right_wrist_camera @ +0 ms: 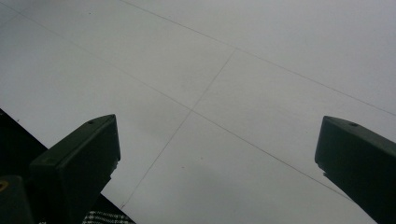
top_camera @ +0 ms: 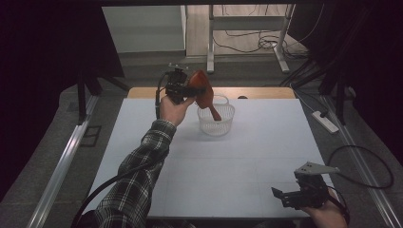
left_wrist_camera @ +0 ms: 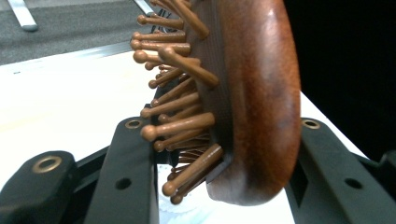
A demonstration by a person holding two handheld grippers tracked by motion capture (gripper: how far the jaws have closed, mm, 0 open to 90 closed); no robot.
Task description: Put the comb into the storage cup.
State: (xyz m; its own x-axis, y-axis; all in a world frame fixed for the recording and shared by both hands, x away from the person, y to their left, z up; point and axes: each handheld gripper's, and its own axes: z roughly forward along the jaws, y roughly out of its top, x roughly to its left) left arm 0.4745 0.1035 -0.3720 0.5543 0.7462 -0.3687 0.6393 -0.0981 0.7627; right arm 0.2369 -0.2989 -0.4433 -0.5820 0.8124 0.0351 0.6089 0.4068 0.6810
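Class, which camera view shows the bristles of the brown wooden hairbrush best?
The left gripper view: the round-tipped wooden bristles show close up, clamped in the left claw. The high view shows the brown wooden hairbrush small, bristles indistinct, above the white basket. The right gripper view faces the table.

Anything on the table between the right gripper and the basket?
No. In the high view, bare white table lies between the right gripper and the basket.

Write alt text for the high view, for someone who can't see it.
A person's left gripper holds a brown wooden hairbrush over a small white basket on a white table. The right gripper rests open near the table's front right corner.
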